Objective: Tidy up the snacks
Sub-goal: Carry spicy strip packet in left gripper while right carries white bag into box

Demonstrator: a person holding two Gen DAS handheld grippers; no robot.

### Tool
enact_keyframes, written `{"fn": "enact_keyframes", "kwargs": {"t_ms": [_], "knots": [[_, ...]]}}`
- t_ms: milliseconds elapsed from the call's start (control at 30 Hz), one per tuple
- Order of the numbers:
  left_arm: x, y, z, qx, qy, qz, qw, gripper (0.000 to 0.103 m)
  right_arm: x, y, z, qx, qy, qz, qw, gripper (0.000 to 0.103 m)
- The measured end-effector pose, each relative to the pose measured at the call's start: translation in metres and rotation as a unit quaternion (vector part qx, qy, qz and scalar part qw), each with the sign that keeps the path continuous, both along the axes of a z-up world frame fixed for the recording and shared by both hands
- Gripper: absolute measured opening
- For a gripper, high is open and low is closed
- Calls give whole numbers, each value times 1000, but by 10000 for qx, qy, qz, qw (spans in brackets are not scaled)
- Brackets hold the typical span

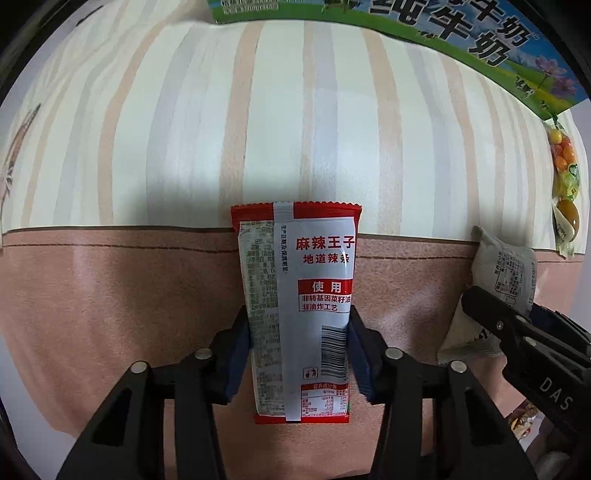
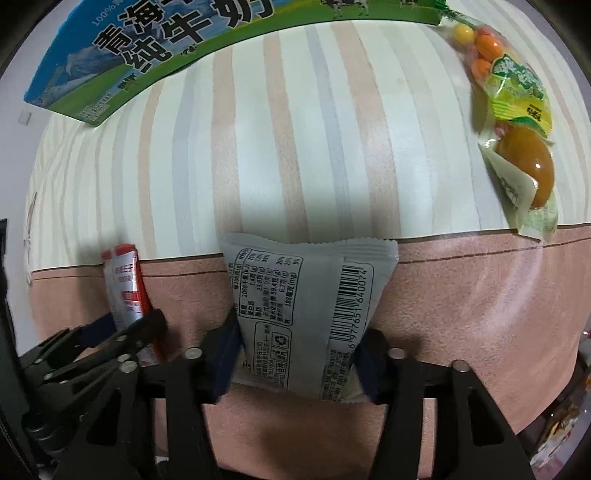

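Observation:
My left gripper (image 1: 300, 332) is shut on a red-and-silver spicy snack packet (image 1: 299, 288), held upright above the tablecloth; it also shows in the right wrist view (image 2: 125, 295), with the left gripper (image 2: 142, 321) beside it. My right gripper (image 2: 295, 350) is shut on a grey snack packet (image 2: 306, 302) with a barcode; that packet shows at the right in the left wrist view (image 1: 506, 273), with the right gripper (image 1: 491, 306) beside it. A green-and-blue milk carton box (image 2: 155, 48) stands at the far side, also in the left wrist view (image 1: 424, 26).
A striped tablecloth (image 1: 258, 129) with a pink border (image 1: 110, 288) covers the table. A clear bag of colourful candies (image 2: 513, 96) lies at the far right, also in the left wrist view (image 1: 565, 177). Some packaging shows past the table edge at the lower right (image 2: 561, 428).

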State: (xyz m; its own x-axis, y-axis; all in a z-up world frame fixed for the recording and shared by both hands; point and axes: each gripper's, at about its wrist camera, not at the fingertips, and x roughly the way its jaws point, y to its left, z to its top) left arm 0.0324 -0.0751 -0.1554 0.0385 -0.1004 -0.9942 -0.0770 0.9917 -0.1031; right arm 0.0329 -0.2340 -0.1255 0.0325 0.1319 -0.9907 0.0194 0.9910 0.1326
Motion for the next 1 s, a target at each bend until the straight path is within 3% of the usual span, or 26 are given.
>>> {"fn": "enact_keyframes", "kwargs": {"t_ms": [200,433,600,733,867,1000], "knots": [[5,-10,38,-112,-205,-42,9997,41,-6,-7,27,331,-162,2,9993,51],[28,-28,132,-666,-909,-240,9933,41,8,-30,109,854,-787,38,9932,51],[82,-40,209,-1011,-1465,-398,9832,41,49,-38,183,955,-1463,180,9845,51],[133,-36,249,-932,-1691,-490,9800,41,111,-45,225,792,-1791,275,9803,51],[196,-41,236,-804,-1359,-527,9860,41,189,-39,221,520,-1551,302,9861,51],[240,-39,188,-685,-755,-460,9937,41,242,-35,196,232,-1134,374,9926,51]]}}
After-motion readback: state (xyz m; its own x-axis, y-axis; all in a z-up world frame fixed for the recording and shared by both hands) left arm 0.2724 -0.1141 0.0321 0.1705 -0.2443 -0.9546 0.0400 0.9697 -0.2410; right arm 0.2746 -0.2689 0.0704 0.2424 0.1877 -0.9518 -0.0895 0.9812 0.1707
